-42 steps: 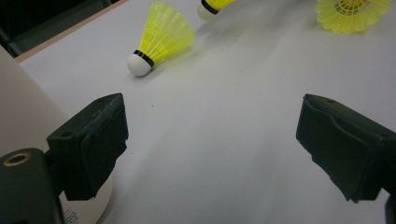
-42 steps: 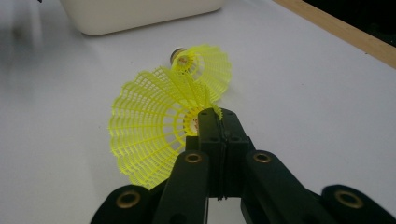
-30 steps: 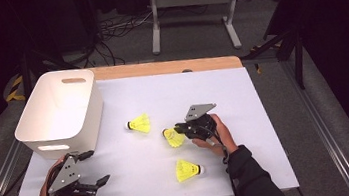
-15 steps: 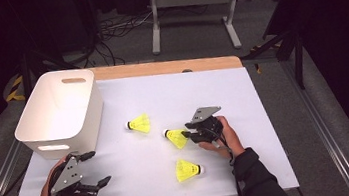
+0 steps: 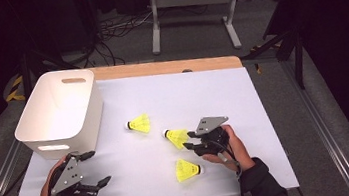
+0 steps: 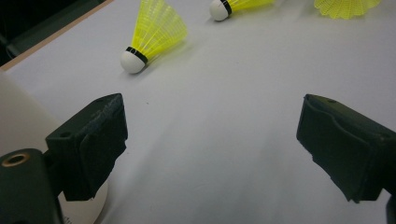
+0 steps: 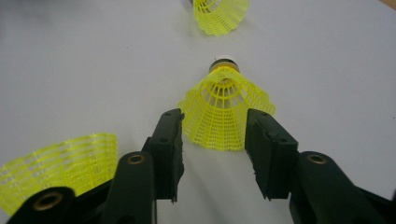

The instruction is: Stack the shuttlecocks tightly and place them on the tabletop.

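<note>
High view showed the white bin [image 5: 66, 136] at the left of the table [image 5: 265, 117], and every place here is given from it. Just in front of the bin's near wall, your left gripper [image 5: 98, 167] rested low with its jaws spread wide and nothing between them; the left gripper view confirmed the empty gap [image 6: 210, 144]. To the right of the bin lay three yellow shuttlecocks, all on their sides: the farther shuttlecock [image 5: 139, 124] nearest the bin, then the middle shuttlecock [image 5: 176, 137] farther right, and the nearest shuttlecock [image 5: 187, 169] below it, towards you. Well to the right of the bin, your right gripper [image 5: 188, 141] pointed back towards it. Its jaws had just been opening, and in the right gripper view they stood apart on either side of the middle shuttlecock's skirt [image 7: 219, 107], at its edges without squeezing it. That shuttlecock was a yellow mesh cone, undented, with its white cork tip and dark band pointing away from your gripper, towards the bin. I judged the step to be lining up a grasp on it. The next move called for a light closing on the springy skirt, so it did not crumple or squirt out, then a lift and a carry leftward over the bin's rim.
</note>
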Action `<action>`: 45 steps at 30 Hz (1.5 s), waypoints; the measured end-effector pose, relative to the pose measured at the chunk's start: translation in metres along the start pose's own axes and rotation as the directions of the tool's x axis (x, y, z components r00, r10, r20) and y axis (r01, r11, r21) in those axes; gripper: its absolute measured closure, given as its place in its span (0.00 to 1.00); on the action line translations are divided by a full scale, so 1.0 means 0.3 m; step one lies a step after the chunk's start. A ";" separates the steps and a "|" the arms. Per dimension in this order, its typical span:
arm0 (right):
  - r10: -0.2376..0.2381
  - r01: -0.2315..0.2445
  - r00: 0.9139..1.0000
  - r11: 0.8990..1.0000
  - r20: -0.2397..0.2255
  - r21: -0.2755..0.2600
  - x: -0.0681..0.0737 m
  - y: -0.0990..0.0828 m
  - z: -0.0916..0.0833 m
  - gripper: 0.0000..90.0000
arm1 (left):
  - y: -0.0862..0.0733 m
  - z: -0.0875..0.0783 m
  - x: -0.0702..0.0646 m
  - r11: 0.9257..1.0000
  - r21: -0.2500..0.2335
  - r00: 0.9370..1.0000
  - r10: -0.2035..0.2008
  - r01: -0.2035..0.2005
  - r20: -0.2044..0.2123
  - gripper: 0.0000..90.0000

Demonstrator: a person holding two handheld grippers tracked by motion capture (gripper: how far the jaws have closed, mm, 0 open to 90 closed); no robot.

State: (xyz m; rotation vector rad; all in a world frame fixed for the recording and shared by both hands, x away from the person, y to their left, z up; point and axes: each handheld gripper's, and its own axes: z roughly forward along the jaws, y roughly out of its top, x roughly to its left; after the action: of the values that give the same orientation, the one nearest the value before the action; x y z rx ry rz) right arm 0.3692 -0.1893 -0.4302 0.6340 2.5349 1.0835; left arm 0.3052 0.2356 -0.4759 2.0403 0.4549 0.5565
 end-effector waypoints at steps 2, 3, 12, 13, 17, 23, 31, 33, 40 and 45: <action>-0.004 0.003 1.000 1.000 0.006 0.008 0.007 0.004 0.005 0.62 | 0.001 0.000 -0.002 1.000 0.003 1.000 0.005 -0.005 0.001 0.11; -0.004 0.003 1.000 1.000 0.006 0.008 0.007 0.004 0.005 0.62 | 0.001 0.000 -0.002 1.000 0.003 1.000 0.005 -0.005 0.001 0.11; 0.085 -0.084 0.995 0.996 -0.051 0.009 0.018 0.019 0.087 0.47 | 0.000 0.003 0.001 1.000 0.003 1.000 0.002 -0.002 0.000 0.10; 0.091 -0.090 0.995 0.996 -0.050 0.013 0.017 0.021 0.093 0.47 | 0.000 0.005 0.001 1.000 0.005 1.000 0.003 -0.003 0.001 0.10; 0.124 -0.123 0.991 0.992 -0.046 0.026 0.009 0.021 0.113 0.44 | 0.000 0.007 0.000 1.000 0.008 1.000 0.006 -0.006 0.004 0.10; 0.152 -0.151 0.987 0.988 -0.050 0.030 0.005 0.028 0.137 0.57 | 0.001 0.008 0.001 1.000 0.011 1.000 0.006 -0.006 0.004 0.10; 0.149 -0.149 0.988 0.989 -0.030 0.013 0.007 0.034 0.126 0.97 | 0.001 0.010 0.000 1.000 0.012 1.000 0.007 -0.007 0.005 0.10; 0.153 -0.153 0.988 0.988 -0.032 0.007 0.005 0.033 0.122 0.99 | 0.001 0.010 -0.001 1.000 0.014 1.000 0.008 -0.008 0.005 0.10; 0.110 -0.110 0.994 0.994 -0.008 -0.019 0.008 0.037 0.110 1.00 | 0.001 0.012 -0.001 1.000 0.014 1.000 0.009 -0.009 0.006 0.10; 0.102 -0.103 0.995 0.994 -0.012 -0.033 -0.001 0.040 0.110 1.00 | 0.001 0.013 0.000 1.000 0.014 1.000 0.011 -0.011 0.005 0.10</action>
State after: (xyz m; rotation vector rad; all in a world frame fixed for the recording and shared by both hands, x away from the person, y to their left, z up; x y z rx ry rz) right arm 0.3873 -0.1622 -0.4431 0.7590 2.5115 1.1637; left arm 0.3075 0.2328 -0.4775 2.0578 0.4460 0.5567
